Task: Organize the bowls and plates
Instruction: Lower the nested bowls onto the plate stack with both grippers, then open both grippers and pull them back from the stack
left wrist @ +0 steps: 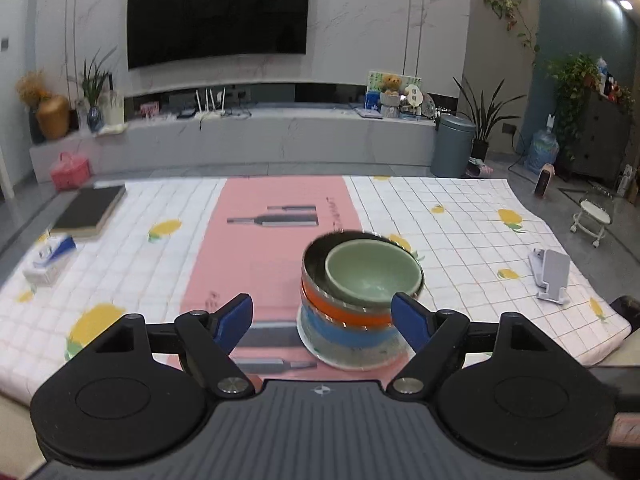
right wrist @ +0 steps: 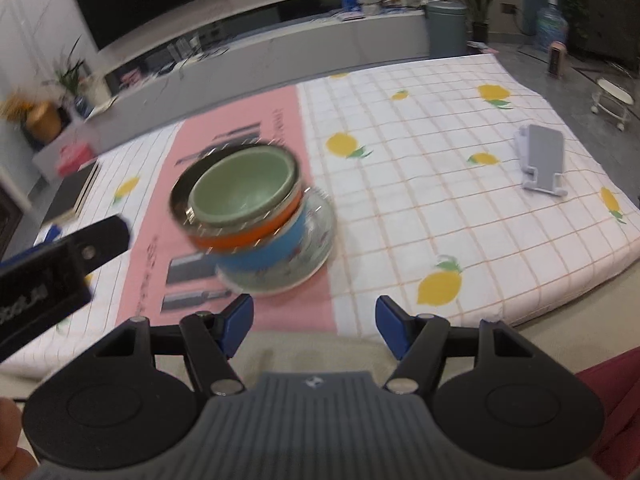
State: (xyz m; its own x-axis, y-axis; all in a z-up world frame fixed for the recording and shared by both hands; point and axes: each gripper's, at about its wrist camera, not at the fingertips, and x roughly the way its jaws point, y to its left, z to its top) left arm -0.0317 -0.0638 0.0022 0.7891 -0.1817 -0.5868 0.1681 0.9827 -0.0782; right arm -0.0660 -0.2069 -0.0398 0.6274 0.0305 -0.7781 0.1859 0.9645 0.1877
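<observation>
The stacking step is looking finished, or nearly so. A green bowl [left wrist: 370,276] is sitting nested inside a metal-rimmed bowl with an orange band [left wrist: 344,314], which is sitting in a blue bowl [left wrist: 348,334], and the whole pile is resting on a patterned plate [left wrist: 352,358] at the bottom. The stack is standing on the pink strip of a checked, lemon-printed cloth [left wrist: 460,220] spread over the counter — near its front edge, well apart from the dark book [left wrist: 90,210] at the far left and the grey phone stand [left wrist: 550,274] at the right.

The left tongs [left wrist: 322,320] are standing released, the blue pads spread wide; the right-hand pad [left wrist: 410,322] is showing in front of the stack's side, though whether it is touching cannot be told, and nothing is being squeezed. The right tongs [right wrist: 314,322] are likewise released and empty, hovering over the bare front edge of the counter, clear of the dishes (the left tool is showing as a dark blur at the left of the right wrist view).

The upper bowls are sitting tilted rather than level — the green one is leaning toward one side of the metal rim. No other loose plates or bowls are showing in either view. So the next move probably calls for backing both tongs away without brushing the pile, or for a gentle nudge to settle the bowls square, since a careless bump could tip the leaning top.
</observation>
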